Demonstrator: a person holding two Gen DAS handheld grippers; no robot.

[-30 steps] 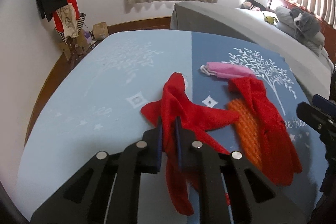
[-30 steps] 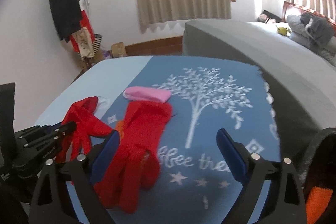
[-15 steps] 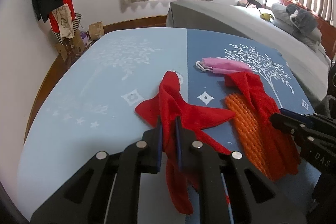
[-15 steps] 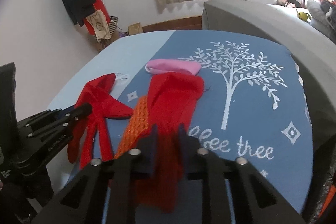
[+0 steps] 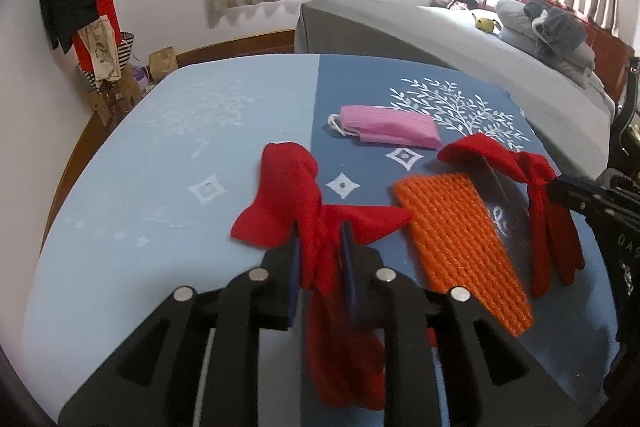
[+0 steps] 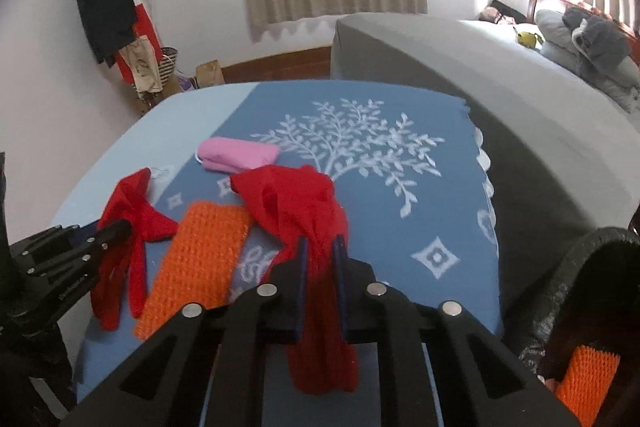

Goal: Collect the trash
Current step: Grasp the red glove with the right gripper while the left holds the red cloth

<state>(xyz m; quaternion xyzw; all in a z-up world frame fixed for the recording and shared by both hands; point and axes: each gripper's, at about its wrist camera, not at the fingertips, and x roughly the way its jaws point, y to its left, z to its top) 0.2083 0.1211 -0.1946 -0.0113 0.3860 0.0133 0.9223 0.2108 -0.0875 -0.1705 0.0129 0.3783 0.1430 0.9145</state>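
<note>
A red glove is pinched in each set of tongs, left tongs [image 5: 322, 267] on the left red glove [image 5: 296, 195] and right tongs [image 6: 319, 265] on the right red glove [image 6: 296, 203], so both can be lifted off the tabletop [image 5: 160, 155] together, leaving the orange knit piece [image 5: 460, 243] and pink face mask [image 5: 388, 125].

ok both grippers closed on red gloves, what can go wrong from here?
1. The right-hand red glove lies partly over the orange mesh piece; lifting may drag it along.
2. The left gripper pinches only a bunched fold of its red glove, so it may slip out.
3. The pink face mask sits close to the right glove's cuff and may get nudged.
</note>
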